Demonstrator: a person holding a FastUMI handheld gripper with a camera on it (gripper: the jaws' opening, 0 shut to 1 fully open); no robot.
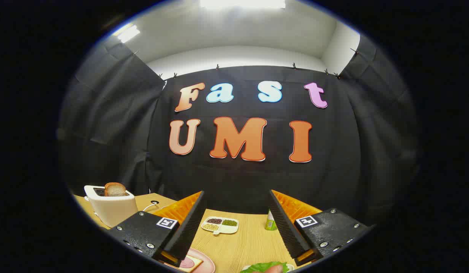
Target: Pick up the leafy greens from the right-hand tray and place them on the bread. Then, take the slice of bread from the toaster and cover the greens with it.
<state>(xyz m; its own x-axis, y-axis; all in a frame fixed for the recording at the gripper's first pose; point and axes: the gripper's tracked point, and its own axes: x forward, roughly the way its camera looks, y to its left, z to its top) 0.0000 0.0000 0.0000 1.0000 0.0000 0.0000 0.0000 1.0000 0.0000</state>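
My gripper [236, 201] is open, raised above the wooden table [245, 244], with nothing between its fingers. Below the right finger lie the leafy greens [266, 267] on a white tray, partly cut off. Under the left finger sits a pink plate [206, 263] holding a slice of bread with a round pink slice on top [189, 262]. To the left, beyond the left finger, stands a white toaster [111, 207] with a brown bread slice [115, 189] sticking up from its slot.
A white divided dish [220, 225] with beans of several colours sits mid-table beyond the fingers. A small green bottle [271, 222] stands beside the right finger. The toaster's cable [151, 205] trails on the table. Black cloth walls close the booth behind.
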